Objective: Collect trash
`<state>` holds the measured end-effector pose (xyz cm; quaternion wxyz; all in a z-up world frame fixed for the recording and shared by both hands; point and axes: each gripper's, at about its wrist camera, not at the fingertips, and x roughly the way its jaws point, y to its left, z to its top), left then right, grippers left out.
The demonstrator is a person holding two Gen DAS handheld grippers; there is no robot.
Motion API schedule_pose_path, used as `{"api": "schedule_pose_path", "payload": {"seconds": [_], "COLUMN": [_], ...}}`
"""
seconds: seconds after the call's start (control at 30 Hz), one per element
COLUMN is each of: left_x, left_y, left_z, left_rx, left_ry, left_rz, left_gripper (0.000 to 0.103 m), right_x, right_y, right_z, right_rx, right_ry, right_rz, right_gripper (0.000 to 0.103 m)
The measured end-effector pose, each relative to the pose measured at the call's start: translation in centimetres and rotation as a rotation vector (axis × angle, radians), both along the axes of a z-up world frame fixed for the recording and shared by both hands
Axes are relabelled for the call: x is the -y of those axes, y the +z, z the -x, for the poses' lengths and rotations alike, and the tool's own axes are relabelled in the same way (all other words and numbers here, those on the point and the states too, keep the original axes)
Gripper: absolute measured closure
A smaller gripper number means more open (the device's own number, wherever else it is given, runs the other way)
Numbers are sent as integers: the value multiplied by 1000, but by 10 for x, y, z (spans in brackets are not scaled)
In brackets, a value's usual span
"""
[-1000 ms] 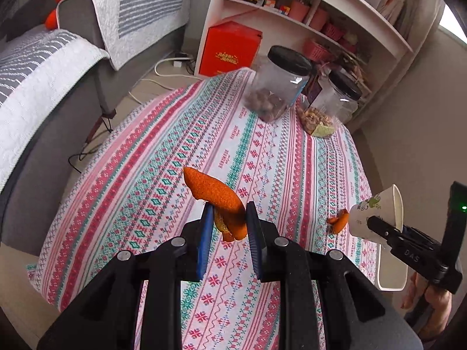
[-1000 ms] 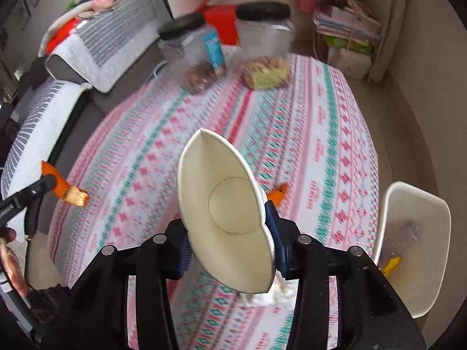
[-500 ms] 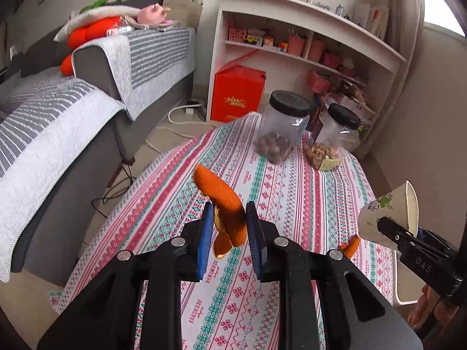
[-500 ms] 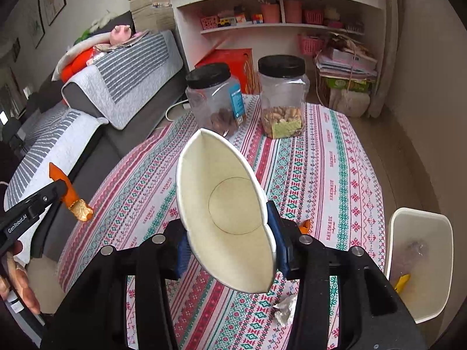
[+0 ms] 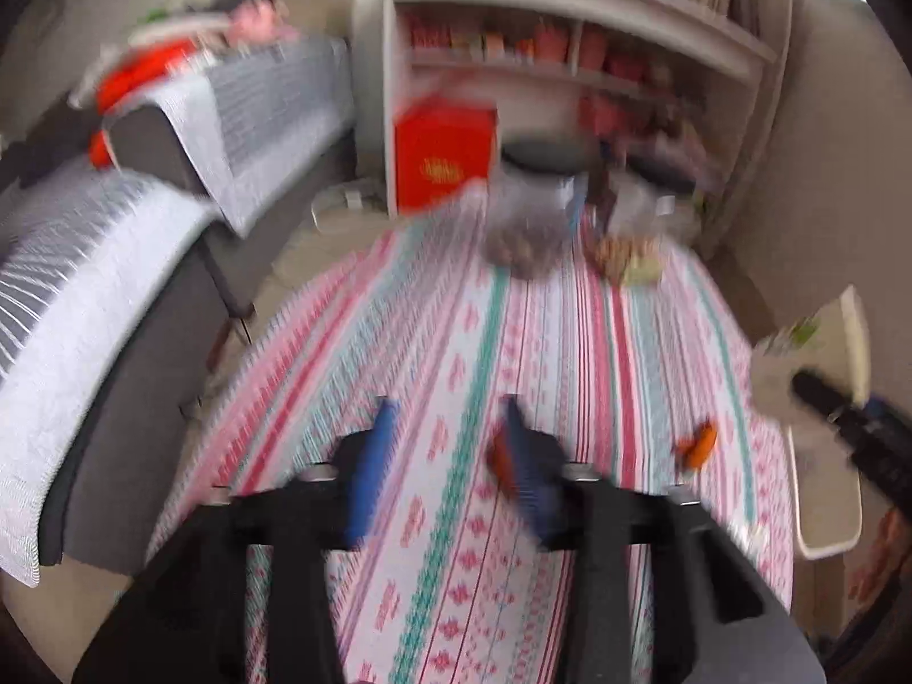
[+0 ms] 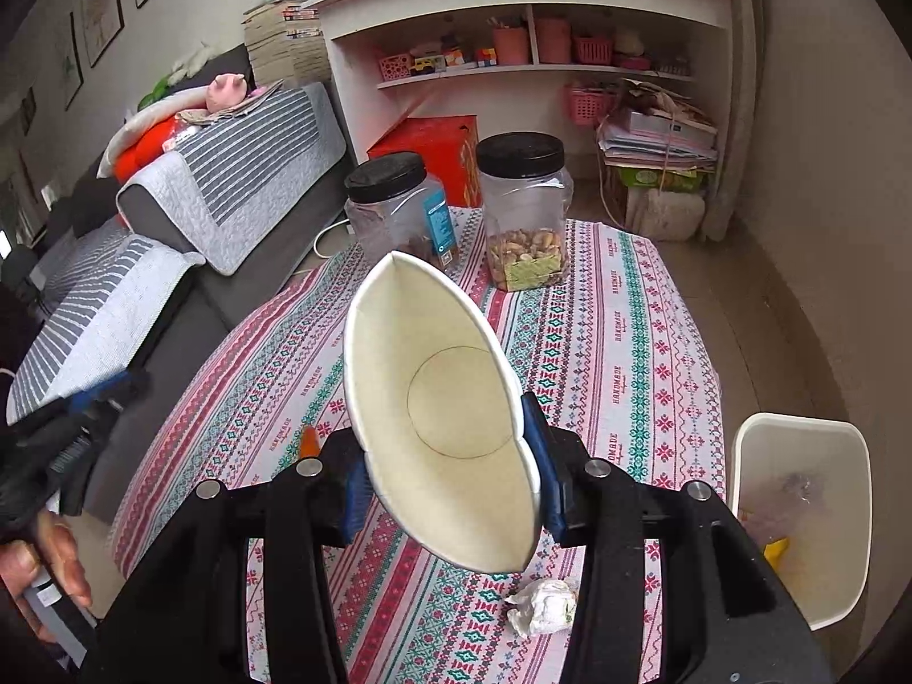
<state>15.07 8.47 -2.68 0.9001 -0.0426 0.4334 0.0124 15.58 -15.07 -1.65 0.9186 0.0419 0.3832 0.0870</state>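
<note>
Paper cup (image 6: 450,416) sat clamped in my right hand-held gripper (image 6: 447,490), squeezed from both sides so the rim had flattened into a long oval. Its mouth faced back toward the wrist camera, base pointing away over the surface (image 6: 627,330); the squashed rim's long axis ran near upright, tipped a little. Cup held in the air above the striped cloth, white bin (image 6: 798,513) low to the right, just off the surface edge.

My left hand-held gripper (image 5: 450,456) stood with its blue pads (image 5: 373,456) apart and nothing spanning the gap. The left view was badly smeared; an orange scrap (image 5: 500,459) showed against the inner face of the right pad, and I could not tell whether it clung there or lay on the cloth beneath. A second orange peel piece (image 5: 698,447) lay on the cloth to the right. A crumpled paper wad (image 6: 541,604) lay on the cloth near the right gripper.

Step in hand, as I judged it: cup carried as a catch-vessel or on its way to the bin. Next move called for swinging the cup right and down over the bin mouth before letting go, then returning for peel and wad. Two nut jars (image 6: 527,211) well clear at the far end.
</note>
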Motion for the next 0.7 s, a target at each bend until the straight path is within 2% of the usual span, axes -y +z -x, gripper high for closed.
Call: {"api": "schedule_pose_path", "payload": {"seconds": [0.03, 0.07, 0.23, 0.37, 0.5, 0.57, 0.63, 0.7], "left_x": [-5, -8, 2, 19, 37, 42, 49, 49], "left_y": [-18, -31, -87, -110, -129, -136, -134, -129], "left_z": [-13, -21, -50, -63, -75, -76, -75, -73], "left_rx": [-80, -126, -277, -327, -359, -370, -341, -325], "left_ry": [5, 21, 31, 49, 69, 73, 55, 48], "left_rz": [37, 60, 118, 178, 151, 114, 57, 62], "left_gripper": [42, 42, 42, 42, 43, 49, 75, 82], "right_x": [1, 2, 9, 16, 23, 26, 29, 30], "right_y": [-1, -1, 1, -1, -3, -3, -3, -2], "right_z": [-1, -1, -4, -8, -9, -9, -10, -9], "right_rx": [-5, -8, -8, -19, -31, -36, -39, -38], "right_ry": [-4, -6, -18, -34, -40, -42, -41, -41], "right_rz": [-4, -7, -25, -32, -22, -13, -10, -10], "right_gripper": [59, 59, 58, 58, 57, 57, 57, 57]}}
